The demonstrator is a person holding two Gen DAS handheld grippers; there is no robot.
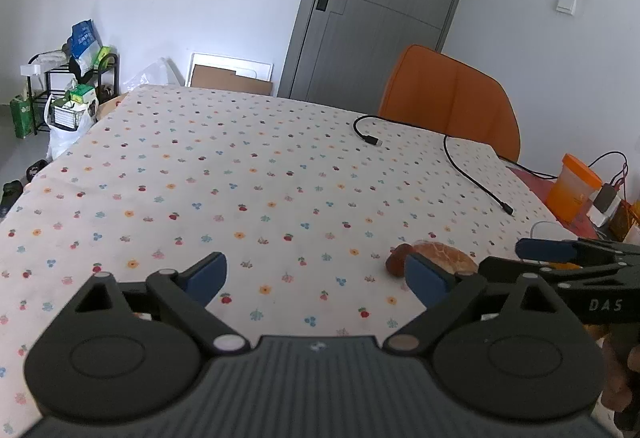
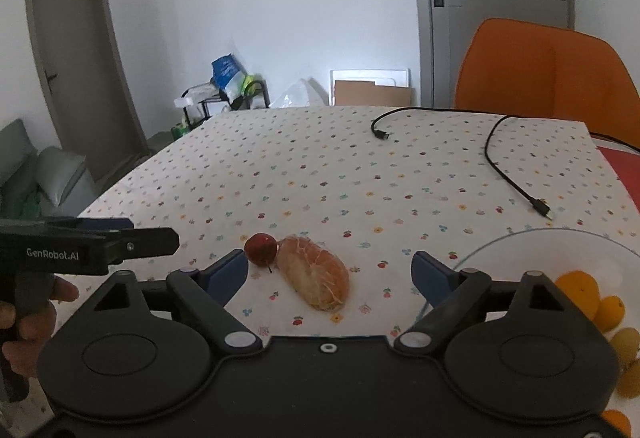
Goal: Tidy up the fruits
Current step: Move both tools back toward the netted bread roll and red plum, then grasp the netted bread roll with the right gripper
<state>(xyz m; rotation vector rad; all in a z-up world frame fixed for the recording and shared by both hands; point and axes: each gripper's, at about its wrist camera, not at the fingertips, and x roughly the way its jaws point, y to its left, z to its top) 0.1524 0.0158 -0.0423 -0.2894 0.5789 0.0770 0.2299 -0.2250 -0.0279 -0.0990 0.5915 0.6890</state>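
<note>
A peeled orange segment cluster (image 2: 316,276) lies on the flowered tablecloth with a small red fruit (image 2: 261,249) touching its left end. Both show in the left wrist view, the orange piece (image 1: 444,256) and the red fruit (image 1: 398,258), partly behind my left gripper's right finger. My right gripper (image 2: 332,272) is open and empty, its fingers on either side of the two fruits and just short of them. My left gripper (image 1: 316,274) is open and empty over bare cloth to their left. A clear glass bowl (image 2: 520,238) with several orange and yellow fruits stands at the right.
Two black cables (image 2: 516,182) lie on the far right of the table. An orange chair (image 2: 548,74) stands behind the table. An orange-lidded cup (image 1: 572,190) and a charger sit off the table's right edge. A rack with bags (image 1: 72,86) is at far left.
</note>
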